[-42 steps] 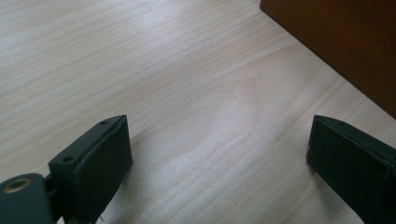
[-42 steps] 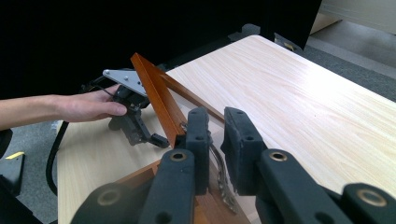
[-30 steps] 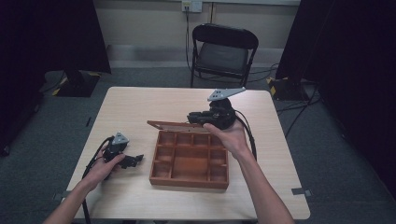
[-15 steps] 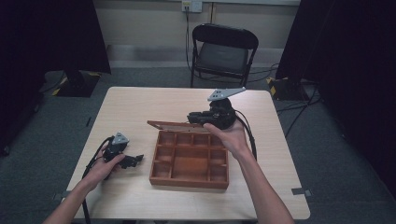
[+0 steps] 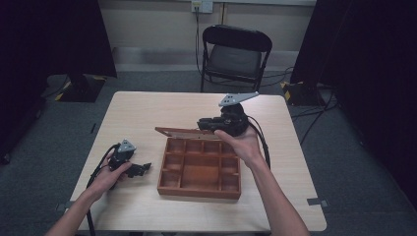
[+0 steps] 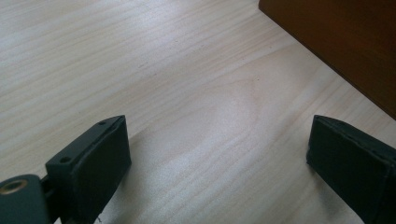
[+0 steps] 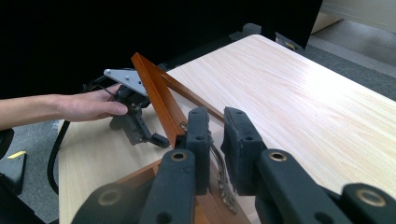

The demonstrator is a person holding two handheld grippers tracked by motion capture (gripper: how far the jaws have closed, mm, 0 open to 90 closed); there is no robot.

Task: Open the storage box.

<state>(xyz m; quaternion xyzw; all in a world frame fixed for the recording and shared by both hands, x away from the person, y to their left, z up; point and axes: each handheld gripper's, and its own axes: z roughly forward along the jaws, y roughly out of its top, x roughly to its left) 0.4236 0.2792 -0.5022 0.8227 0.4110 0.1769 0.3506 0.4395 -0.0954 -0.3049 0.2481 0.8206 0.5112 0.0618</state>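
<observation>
A brown wooden box [image 5: 196, 191] with several compartments lies mid-table, its lid [image 5: 179, 132] raised at the far side. My right gripper [image 5: 202, 124] is at the lid's far right end. In the right gripper view its jaws [image 7: 215, 126] stand nearly together with nothing seen between them, and the tilted lid [image 7: 156, 95] leans against the outside of the left jaw. A thin metal chain [image 7: 219, 177] hangs below them. My left gripper [image 5: 143, 168] rests on the table left of the box, open [image 6: 217, 158], with bare wood between its jaws and the box's side wall [image 6: 336, 42] just beyond.
The light wooden table [image 5: 147, 108] has free room behind and to both sides of the box. A black folding chair [image 5: 235, 54] stands beyond the far edge. Cables trail from both grippers. The other hand and left gripper [image 7: 156, 138] show behind the lid.
</observation>
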